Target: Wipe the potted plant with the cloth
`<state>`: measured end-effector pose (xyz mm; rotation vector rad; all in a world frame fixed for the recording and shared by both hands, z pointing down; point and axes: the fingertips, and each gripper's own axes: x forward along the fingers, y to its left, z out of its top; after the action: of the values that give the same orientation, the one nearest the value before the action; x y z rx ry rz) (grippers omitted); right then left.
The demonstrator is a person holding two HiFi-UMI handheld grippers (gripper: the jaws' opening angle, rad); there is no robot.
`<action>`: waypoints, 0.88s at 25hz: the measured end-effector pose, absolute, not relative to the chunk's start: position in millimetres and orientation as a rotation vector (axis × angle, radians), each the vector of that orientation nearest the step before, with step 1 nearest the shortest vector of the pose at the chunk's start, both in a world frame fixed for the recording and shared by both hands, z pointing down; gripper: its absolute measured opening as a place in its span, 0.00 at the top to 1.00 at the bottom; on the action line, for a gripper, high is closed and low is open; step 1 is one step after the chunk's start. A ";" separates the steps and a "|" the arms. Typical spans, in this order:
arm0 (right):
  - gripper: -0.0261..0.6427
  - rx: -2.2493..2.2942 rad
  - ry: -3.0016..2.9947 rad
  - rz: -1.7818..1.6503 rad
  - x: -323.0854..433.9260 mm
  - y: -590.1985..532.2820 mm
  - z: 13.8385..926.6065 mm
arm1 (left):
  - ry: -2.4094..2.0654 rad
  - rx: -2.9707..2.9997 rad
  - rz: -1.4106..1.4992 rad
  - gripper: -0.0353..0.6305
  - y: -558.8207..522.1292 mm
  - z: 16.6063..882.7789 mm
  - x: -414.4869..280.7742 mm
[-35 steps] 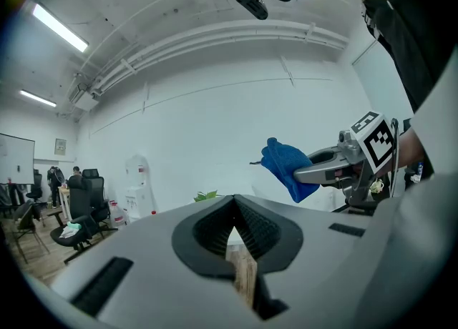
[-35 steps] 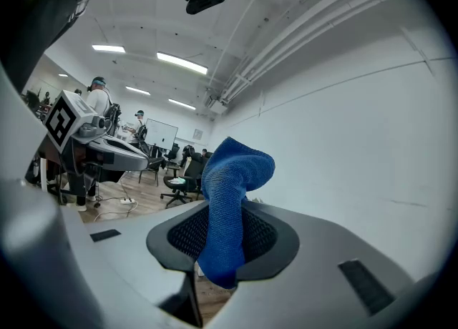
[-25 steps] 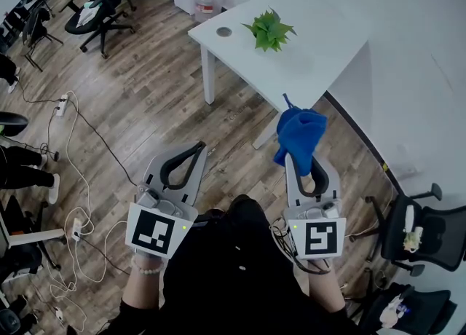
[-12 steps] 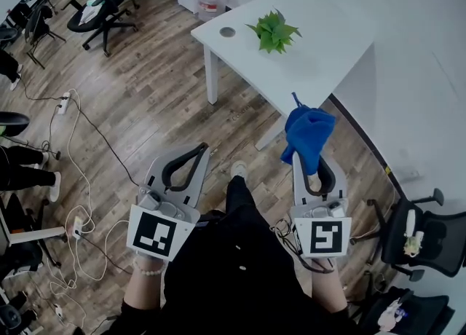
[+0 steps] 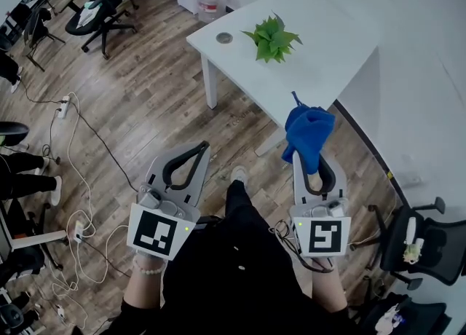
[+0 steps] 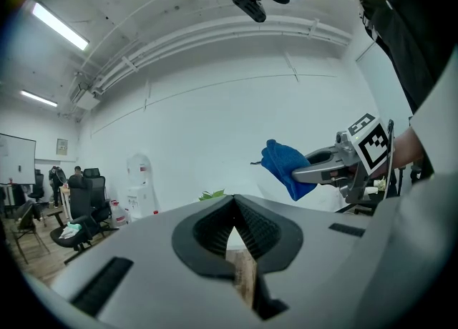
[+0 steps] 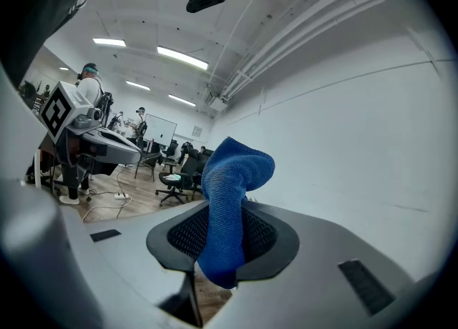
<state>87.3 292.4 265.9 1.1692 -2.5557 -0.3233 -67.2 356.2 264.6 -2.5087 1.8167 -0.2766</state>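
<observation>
With the right gripper (image 5: 312, 157) clamping the cloth (image 5: 306, 132) and the closed left gripper (image 5: 200, 146) carrying nothing, the plant (image 5: 272, 37) near the tabletop (image 5: 328, 64) corner is waiting unwiped.

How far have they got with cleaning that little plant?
Done: the blue cloth is picked up, clamped in the right gripper. In hand: it is held out toward the white table. Left: all the wiping; the potted plant sits untouched, and the left gripper is shut, empty.
</observation>
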 end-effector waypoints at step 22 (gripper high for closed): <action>0.78 1.083 -2.607 -0.360 65.9 97.7 259.4 | 1.915 -2.433 -0.324 0.93 183.4 253.2 -84.4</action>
<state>65.9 97.7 259.4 1.0826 -2.6070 -0.3599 -84.4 183.4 253.2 -2.4327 1.9145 -0.3238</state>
